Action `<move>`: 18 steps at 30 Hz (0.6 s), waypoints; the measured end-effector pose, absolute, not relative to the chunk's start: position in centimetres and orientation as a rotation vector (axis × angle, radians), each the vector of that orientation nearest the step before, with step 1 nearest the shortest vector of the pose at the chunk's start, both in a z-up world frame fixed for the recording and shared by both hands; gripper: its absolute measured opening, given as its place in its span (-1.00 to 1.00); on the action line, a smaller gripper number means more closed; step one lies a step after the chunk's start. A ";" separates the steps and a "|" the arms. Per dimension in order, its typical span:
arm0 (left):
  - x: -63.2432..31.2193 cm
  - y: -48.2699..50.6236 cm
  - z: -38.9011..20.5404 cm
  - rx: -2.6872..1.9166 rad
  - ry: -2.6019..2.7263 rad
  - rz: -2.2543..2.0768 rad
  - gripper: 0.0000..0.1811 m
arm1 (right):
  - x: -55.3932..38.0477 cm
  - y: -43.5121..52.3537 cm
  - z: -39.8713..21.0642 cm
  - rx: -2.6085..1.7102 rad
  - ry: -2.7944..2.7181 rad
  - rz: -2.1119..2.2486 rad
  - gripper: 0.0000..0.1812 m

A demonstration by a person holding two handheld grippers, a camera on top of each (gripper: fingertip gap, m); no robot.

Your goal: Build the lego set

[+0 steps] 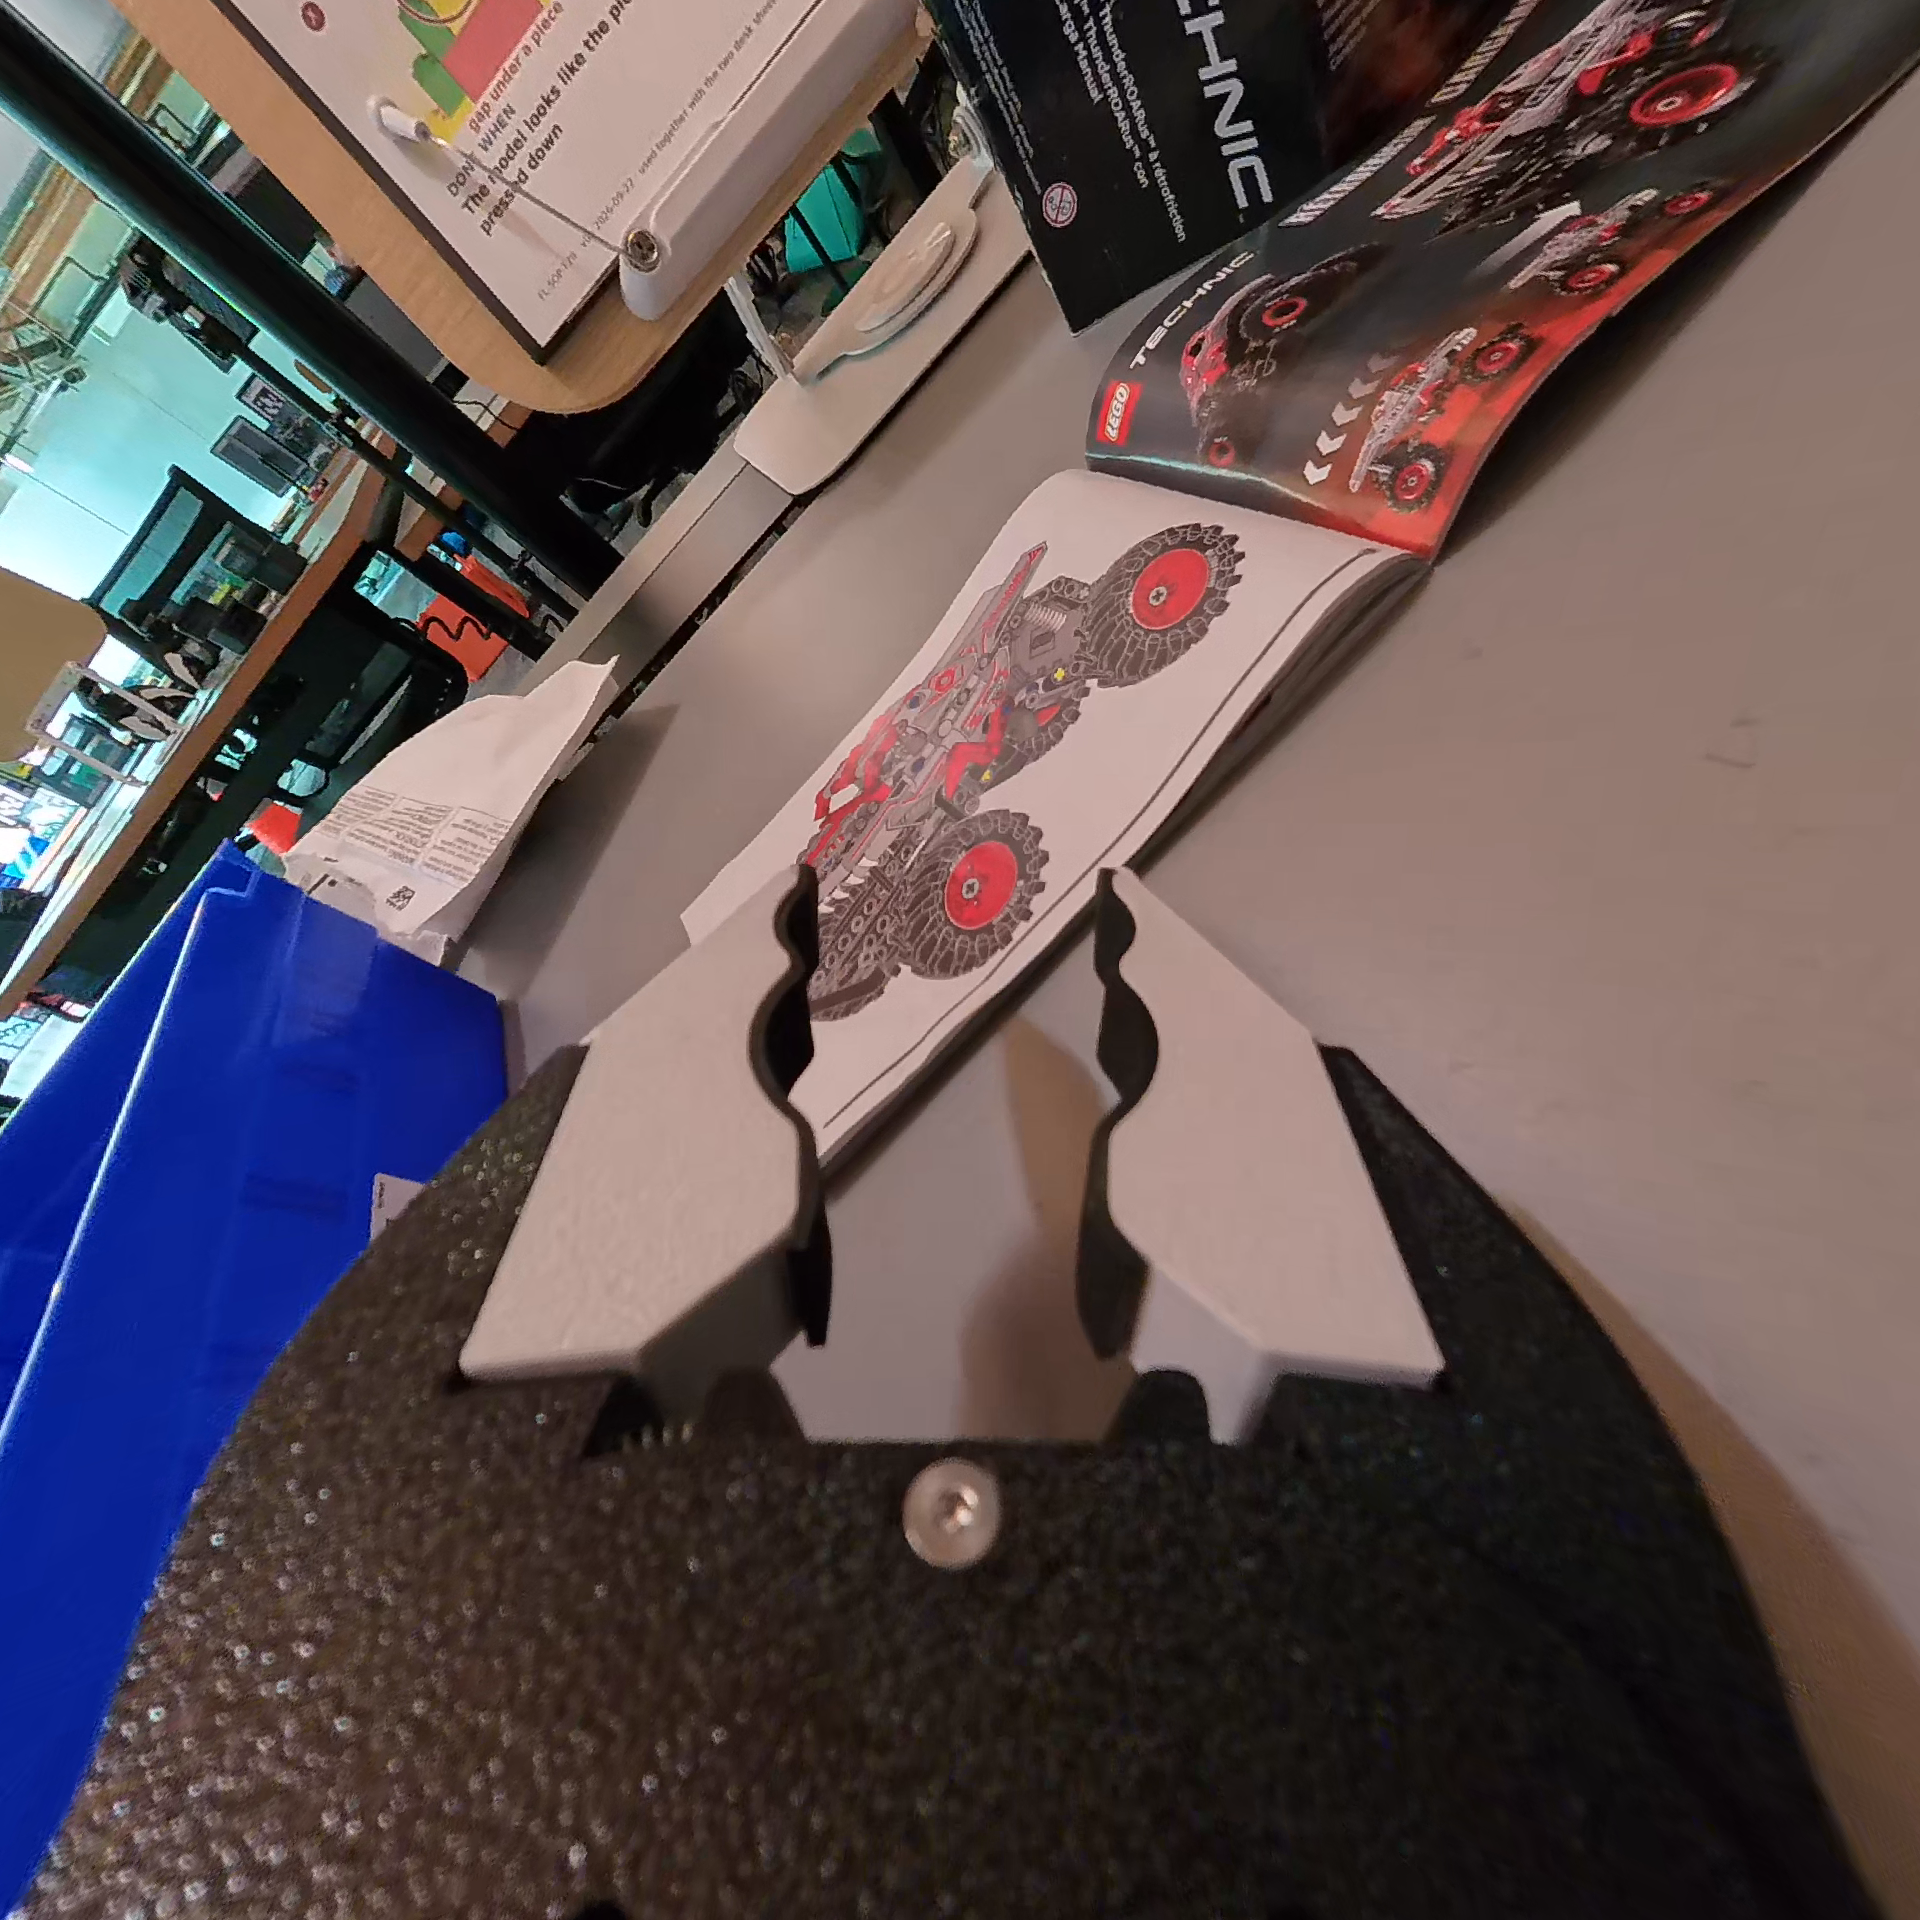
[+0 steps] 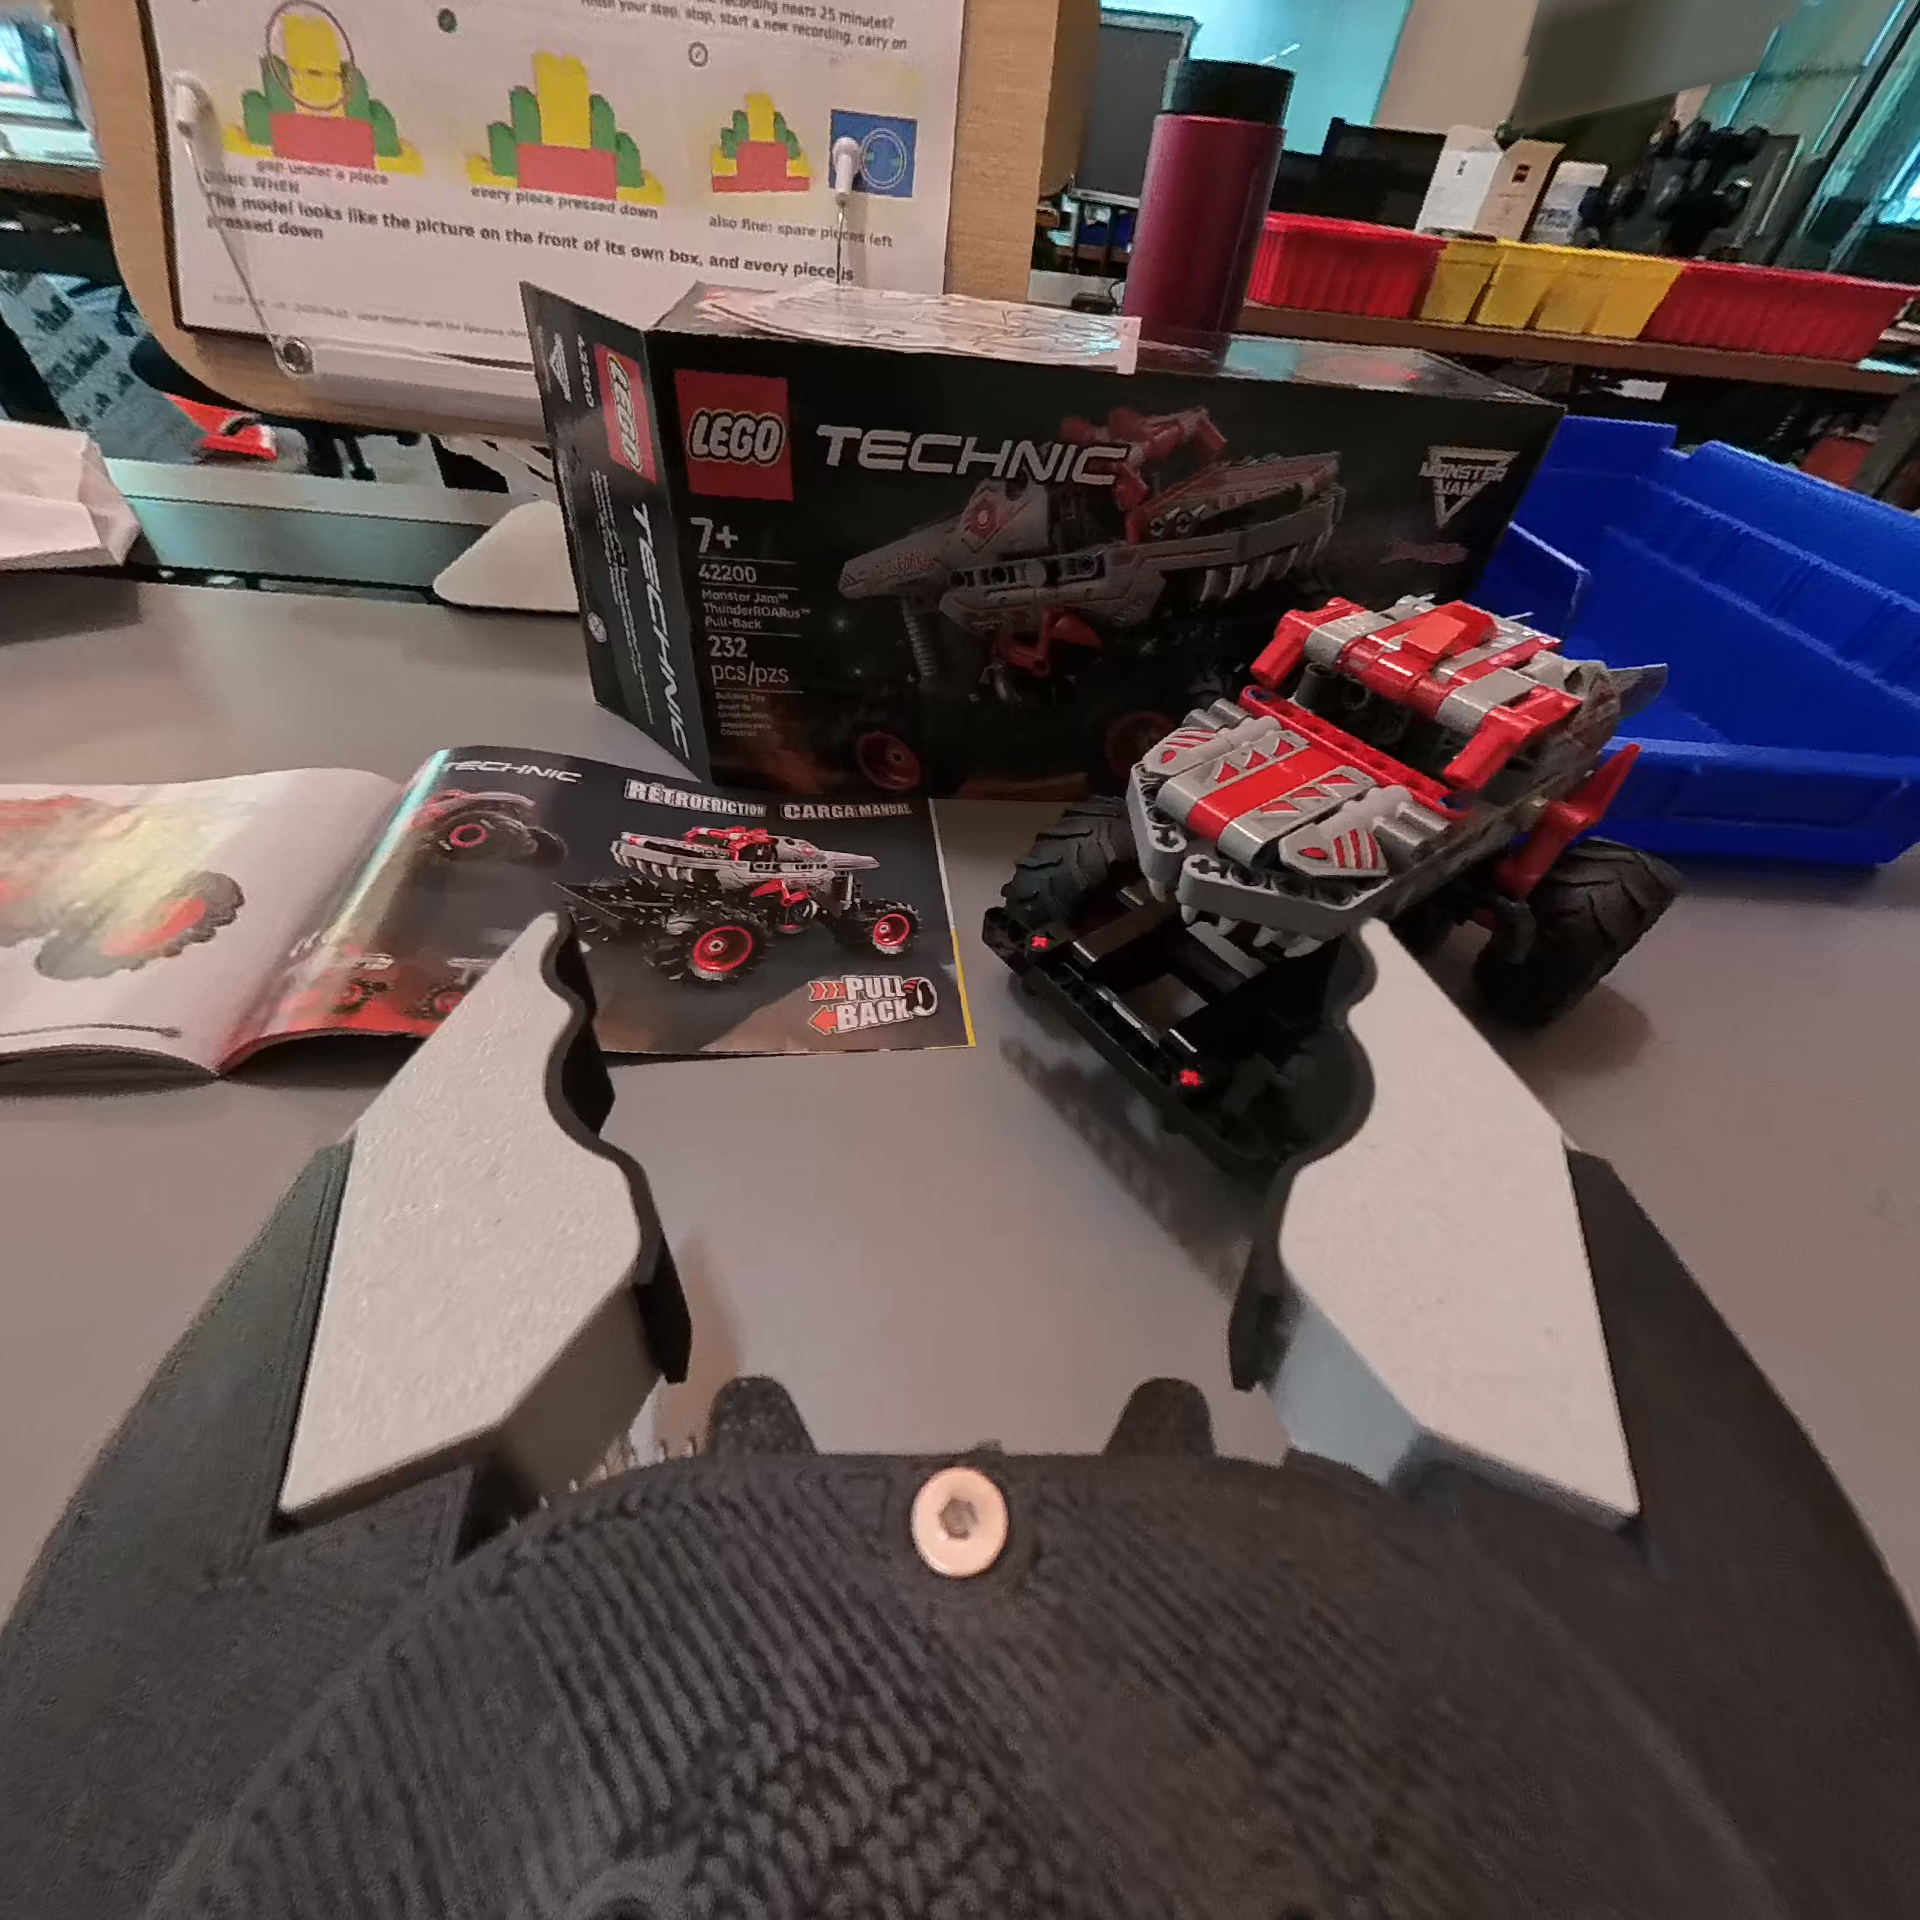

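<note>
Jaws wide, empty on both: left gripper (image 1: 951, 935) over instruction booklet (image 1: 1029, 748); monster truck (image 2: 1340, 831) just beyond right gripper (image 2: 961, 997).

Red-and-grey truck (image 2: 1351, 821), black tyres; blue bin (image 2: 1766, 665); black box (image 2: 1039, 561); grey table (image 2: 935, 1195).

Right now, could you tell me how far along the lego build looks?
The truck model stands on the table looking assembled, wheels and red-grey body on, beside its box. Nothing is in hand: the left tool and right tool are open and empty. The booklet lies open; remaining checks can't be judged.
</note>
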State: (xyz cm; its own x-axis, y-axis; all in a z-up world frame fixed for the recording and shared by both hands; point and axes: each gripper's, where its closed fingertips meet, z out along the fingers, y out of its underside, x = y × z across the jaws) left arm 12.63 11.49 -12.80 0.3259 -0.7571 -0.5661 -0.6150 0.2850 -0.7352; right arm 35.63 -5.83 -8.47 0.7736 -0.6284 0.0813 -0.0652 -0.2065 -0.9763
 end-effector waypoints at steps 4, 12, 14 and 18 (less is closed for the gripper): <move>12.6 11.5 -12.8 -1.405 1.361 -0.147 -0.44 | 36.5 -6.4 -8.3 -1.717 0.534 -0.535 0.50; 12.7 11.6 -13.1 -1.397 1.382 -0.111 -0.45 | 38.8 -7.7 -7.9 -1.704 0.496 -0.533 0.52; 12.7 11.6 -13.1 -1.397 1.378 -0.103 -0.45 | 39.2 -8.0 -7.8 -1.704 0.479 -0.523 0.52; 12.6 11.8 -13.1 -1.394 1.369 -0.084 -0.45 | 40.4 -8.8 -8.0 -1.719 0.467 -0.505 0.52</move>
State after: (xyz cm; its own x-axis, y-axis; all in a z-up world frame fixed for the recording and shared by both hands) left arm 12.64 11.84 -13.08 0.3237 -0.7258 -0.6070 -0.6463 0.2989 -0.7021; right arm 40.39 -8.77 -8.03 0.8238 -0.5610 0.0809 -0.0371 -0.1958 -0.9799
